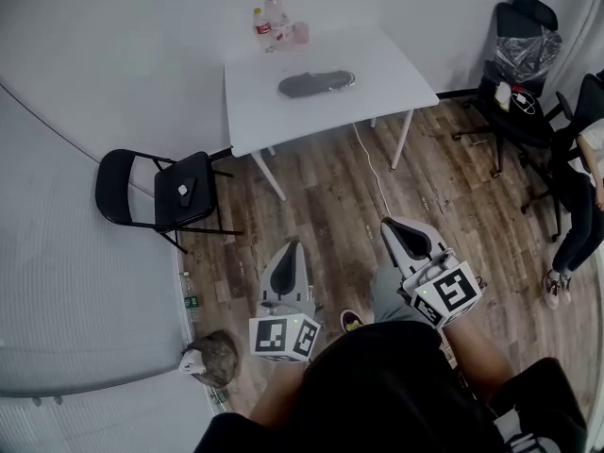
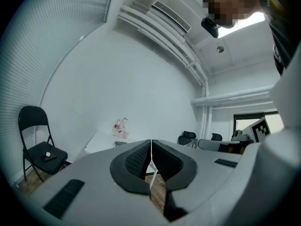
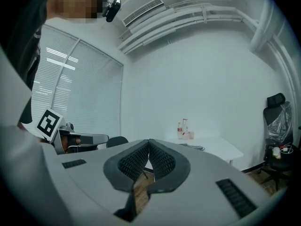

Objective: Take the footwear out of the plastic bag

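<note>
Wood floor, white table [image 1: 377, 69] far. Dark grey footwear [image 1: 311, 85] lying flat mid-table; bag [image 1: 346, 78] barely discernible, detail too small. Near, well short of table: left gripper [image 1: 287, 249] and right gripper [image 1: 395, 226], both clenched, empty.

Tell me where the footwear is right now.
In the head view, the footwear lies near the middle of the white table, top centre, just in front of the bottles at the far edge.
</note>
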The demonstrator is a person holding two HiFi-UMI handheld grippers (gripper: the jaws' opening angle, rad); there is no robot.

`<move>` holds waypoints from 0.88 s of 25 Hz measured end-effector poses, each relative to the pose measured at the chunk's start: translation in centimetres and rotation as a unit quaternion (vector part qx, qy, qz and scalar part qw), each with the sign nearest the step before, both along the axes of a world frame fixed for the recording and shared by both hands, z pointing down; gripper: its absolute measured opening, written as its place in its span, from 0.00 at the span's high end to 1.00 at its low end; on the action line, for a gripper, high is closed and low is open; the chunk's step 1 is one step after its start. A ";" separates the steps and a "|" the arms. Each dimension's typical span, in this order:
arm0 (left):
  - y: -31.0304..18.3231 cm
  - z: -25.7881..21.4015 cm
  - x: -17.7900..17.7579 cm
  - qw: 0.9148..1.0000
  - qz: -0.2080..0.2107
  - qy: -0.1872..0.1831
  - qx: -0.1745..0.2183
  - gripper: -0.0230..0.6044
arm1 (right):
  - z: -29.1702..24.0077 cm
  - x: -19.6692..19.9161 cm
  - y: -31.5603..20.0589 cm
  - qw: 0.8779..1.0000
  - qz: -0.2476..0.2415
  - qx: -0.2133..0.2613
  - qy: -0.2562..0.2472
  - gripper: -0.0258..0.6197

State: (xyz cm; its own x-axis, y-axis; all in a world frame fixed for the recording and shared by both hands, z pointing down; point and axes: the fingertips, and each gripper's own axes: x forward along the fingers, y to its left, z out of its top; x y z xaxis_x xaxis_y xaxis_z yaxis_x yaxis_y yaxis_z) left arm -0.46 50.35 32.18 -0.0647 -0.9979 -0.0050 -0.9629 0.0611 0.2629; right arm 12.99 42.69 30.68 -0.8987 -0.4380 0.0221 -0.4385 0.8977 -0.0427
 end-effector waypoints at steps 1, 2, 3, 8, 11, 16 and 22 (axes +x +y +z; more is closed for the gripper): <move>-0.2 0.1 0.0 1.000 0.004 0.000 0.000 0.92 | 0.1 0.0 -0.2 1.000 0.002 0.000 0.001 0.93; -0.5 0.2 0.0 1.000 0.008 0.001 -0.001 0.92 | 0.2 0.0 -0.4 1.000 0.003 -0.001 0.002 0.93; -0.8 0.3 -0.1 1.000 0.010 0.001 -0.001 0.92 | 0.3 0.0 -0.6 1.000 0.004 -0.002 0.003 0.93; -2.3 0.3 -0.6 1.000 0.014 -0.007 -0.001 0.92 | 0.9 -0.4 -1.5 1.000 0.002 -0.004 0.008 0.93; -3.6 0.4 -1.3 1.000 0.013 -0.012 -0.005 0.92 | 1.0 -1.1 -3.0 1.000 0.005 -0.006 0.006 0.93; -6.5 0.5 -4.3 0.999 0.011 -0.022 -0.020 0.92 | 1.2 -4.5 -6.2 1.000 -0.005 -0.015 0.007 0.93; -9.9 0.7 -4.5 0.999 0.024 -0.016 -0.029 0.92 | 1.5 -4.8 -9.3 1.000 0.005 -0.024 0.010 0.93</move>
State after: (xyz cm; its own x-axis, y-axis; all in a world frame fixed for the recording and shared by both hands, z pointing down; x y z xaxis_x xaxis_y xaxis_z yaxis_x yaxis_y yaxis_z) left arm -4.97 40.43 32.92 -0.0184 -0.9985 0.0510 -0.9731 0.0296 0.2284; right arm 8.24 33.40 32.17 -0.8939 -0.4441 0.0611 -0.4478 0.8909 -0.0759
